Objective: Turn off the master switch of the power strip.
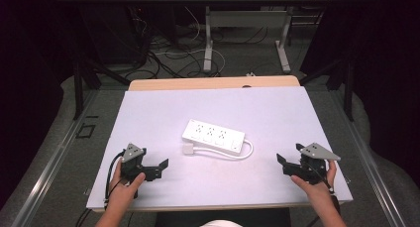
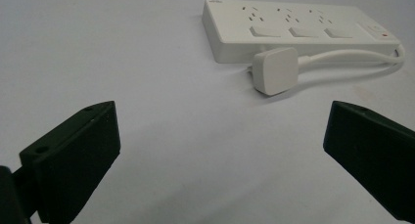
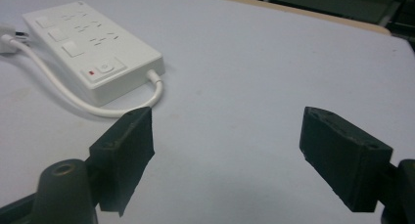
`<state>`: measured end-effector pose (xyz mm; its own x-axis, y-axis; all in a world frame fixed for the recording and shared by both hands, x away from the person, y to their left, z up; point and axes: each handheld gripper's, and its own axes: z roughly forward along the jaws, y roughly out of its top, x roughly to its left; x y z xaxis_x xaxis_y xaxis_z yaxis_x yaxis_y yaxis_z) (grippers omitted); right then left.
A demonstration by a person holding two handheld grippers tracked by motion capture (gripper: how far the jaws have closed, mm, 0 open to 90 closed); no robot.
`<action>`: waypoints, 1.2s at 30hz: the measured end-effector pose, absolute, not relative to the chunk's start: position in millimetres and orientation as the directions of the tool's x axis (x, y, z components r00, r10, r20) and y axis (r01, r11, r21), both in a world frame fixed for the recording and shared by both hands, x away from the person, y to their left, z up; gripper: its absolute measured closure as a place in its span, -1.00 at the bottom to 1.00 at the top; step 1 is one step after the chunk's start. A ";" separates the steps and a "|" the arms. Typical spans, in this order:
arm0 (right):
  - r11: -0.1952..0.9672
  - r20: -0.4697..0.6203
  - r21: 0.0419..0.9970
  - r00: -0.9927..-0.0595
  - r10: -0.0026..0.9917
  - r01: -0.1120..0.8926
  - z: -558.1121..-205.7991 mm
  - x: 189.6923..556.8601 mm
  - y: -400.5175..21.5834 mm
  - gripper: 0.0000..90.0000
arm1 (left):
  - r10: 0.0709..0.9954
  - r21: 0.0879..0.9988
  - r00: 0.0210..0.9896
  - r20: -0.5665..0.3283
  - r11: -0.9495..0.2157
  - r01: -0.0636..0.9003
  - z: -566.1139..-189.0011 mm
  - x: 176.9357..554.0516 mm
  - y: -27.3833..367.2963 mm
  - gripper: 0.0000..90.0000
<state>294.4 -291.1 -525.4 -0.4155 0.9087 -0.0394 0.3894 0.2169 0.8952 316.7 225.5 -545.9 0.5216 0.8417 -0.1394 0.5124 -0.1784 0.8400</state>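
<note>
With both the left gripper (image 1: 161,167) and right gripper (image 1: 283,163) wide open and empty, I'd approach the plug (image 2: 275,70) lying just before the power strip (image 1: 213,136) squarely.

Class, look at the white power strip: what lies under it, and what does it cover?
The power strip lies flat on the white table; its plug rests beside it. The table surface directly beneath the strip is covered.

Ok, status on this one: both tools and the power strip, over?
Left tool open, empty. Right tool open, empty. Power strip flat mid-table, its plug lying loose beside it. Nothing between tools and strip.
</note>
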 end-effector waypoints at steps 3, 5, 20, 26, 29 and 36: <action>0.222 -0.035 0.891 -0.427 0.904 0.396 -535.0 295.4 -288.0 -0.52 | 0.840 0.838 0.519 -0.157 -0.165 0.520 -545.9 316.2 224.1 -0.99; 0.240 -0.046 0.885 -0.439 0.897 0.398 -537.2 296.4 -287.8 -0.49 | 0.840 0.835 0.523 -0.146 -0.179 0.520 -545.5 315.7 224.4 -0.99; 0.257 -0.022 0.874 -0.494 0.869 0.413 -510.7 301.8 -277.8 -0.21 | 0.844 0.844 0.522 -0.123 -0.188 0.502 -542.4 313.4 226.2 -0.99; 0.277 -0.028 0.867 -0.514 0.857 0.415 -500.1 307.7 -270.7 -0.19 | 0.842 0.844 0.527 -0.115 -0.197 0.499 -542.5 313.6 225.5 -0.99; 0.282 -0.028 0.864 -0.519 0.854 0.417 -497.5 309.3 -268.3 -0.18 | 0.841 0.845 0.529 -0.114 -0.198 0.497 -542.7 313.8 225.2 -0.99; 0.290 -0.027 0.855 -0.522 0.852 0.429 -487.1 316.6 -261.5 -0.18 | 0.843 0.846 0.526 -0.115 -0.195 0.497 -543.0 313.4 224.5 -0.99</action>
